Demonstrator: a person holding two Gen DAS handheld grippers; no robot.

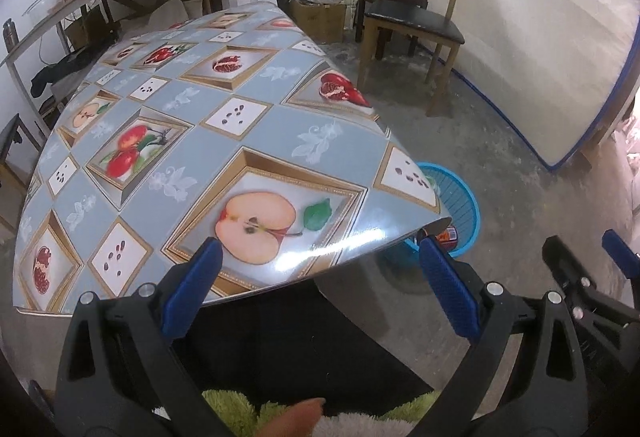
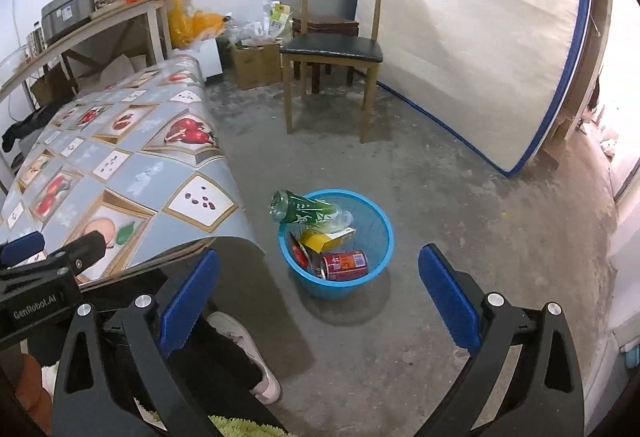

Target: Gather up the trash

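A blue plastic waste basket (image 2: 372,261) stands on the concrete floor beside the table's corner. A green bottle (image 2: 304,211) leans out over its left rim. A red can (image 2: 344,264) and a yellow box (image 2: 320,239) lie inside it. My right gripper (image 2: 318,297) hangs open above the floor, just short of the basket, with nothing between its fingers. My left gripper (image 1: 316,281) is open and empty over the near edge of the table (image 1: 256,125). From the left wrist, part of the basket (image 1: 460,205) shows past the table corner.
The table carries a blue fruit-patterned oilcloth. A wooden chair (image 2: 332,49) with a dark seat stands behind the basket. A mattress (image 2: 472,37) leans on the right wall. Cardboard boxes (image 2: 256,65) and bags sit in the far corner. A person's shoe (image 2: 252,357) rests by the table.
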